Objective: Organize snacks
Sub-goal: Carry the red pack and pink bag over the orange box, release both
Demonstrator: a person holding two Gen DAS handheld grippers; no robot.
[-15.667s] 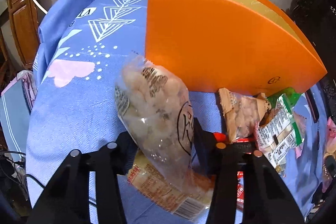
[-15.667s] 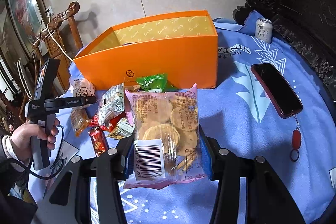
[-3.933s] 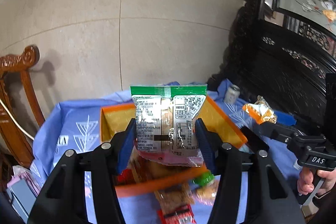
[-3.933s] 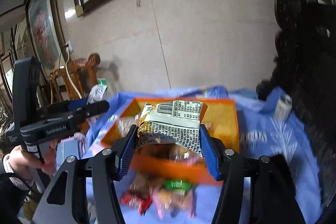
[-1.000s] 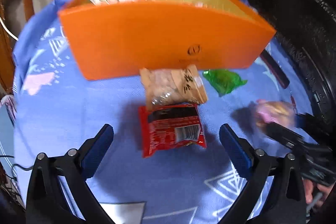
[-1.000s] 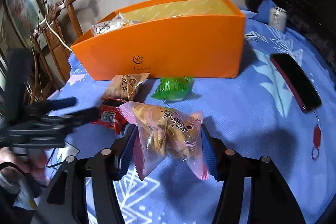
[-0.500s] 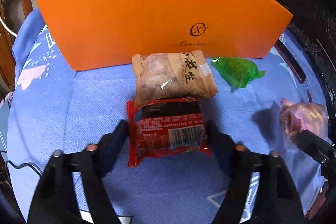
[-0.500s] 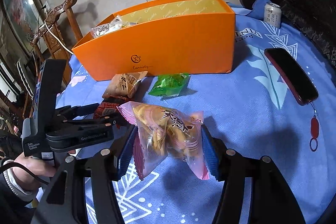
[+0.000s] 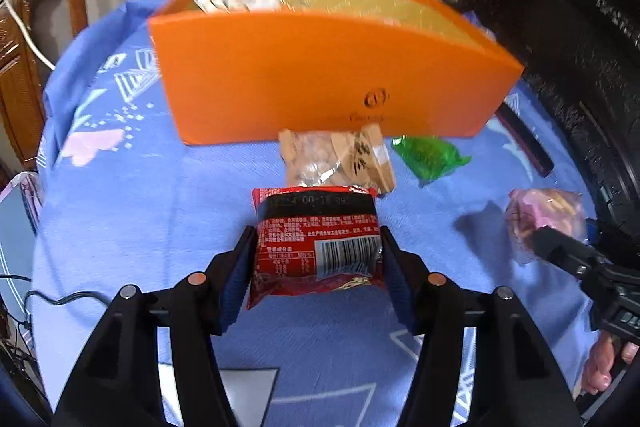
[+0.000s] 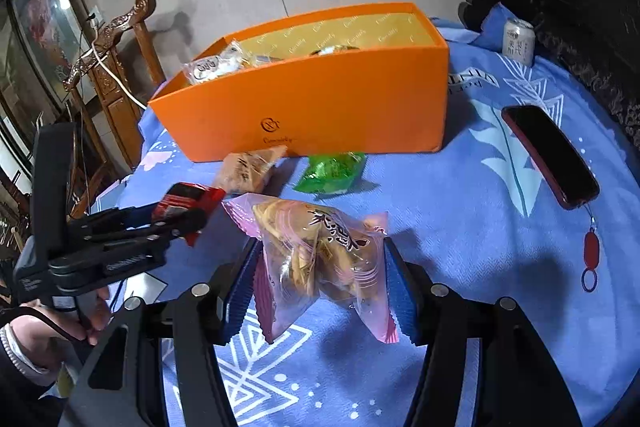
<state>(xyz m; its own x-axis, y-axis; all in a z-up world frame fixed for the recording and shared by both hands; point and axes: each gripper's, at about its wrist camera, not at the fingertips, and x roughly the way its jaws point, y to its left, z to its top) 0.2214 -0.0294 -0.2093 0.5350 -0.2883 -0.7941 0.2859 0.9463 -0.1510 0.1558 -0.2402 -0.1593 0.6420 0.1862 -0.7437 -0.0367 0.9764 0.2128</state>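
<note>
Two packets are in hand at once, so the step is best done by finishing each grip before carrying anything to the orange box (image 9: 320,75), which stands across the upper middle of both views on the blue-clothed desk (image 9: 132,211). In the left wrist view the left gripper (image 9: 316,259) has its jaws closing on the red packet (image 9: 316,239) at lower centre; the blue pads lie against both side edges and the packet appears clear of the cloth. I would let the squeeze settle first, since a slick foil pack gripped only by its edges may slide out. In the right wrist view the right gripper (image 10: 320,267) holds the pink snack bag (image 10: 320,247) at a medium opening, the bag hanging between the pads above the cloth at lower centre. Both loads need to rise above the box's near wall and go over its rim into the gold-lined inside, where a few packets already lie at the left end; aiming for the emptier right part seems wise. The two tools sit close together, so taking turns over the box should avoid a knock. A brown packet (image 9: 336,157) and a green packet (image 9: 428,157) lie just in front of the box wall and remain to be collected. A phone (image 10: 550,155) at the right and a can (image 10: 518,41) at the upper right are best left alone.
</note>
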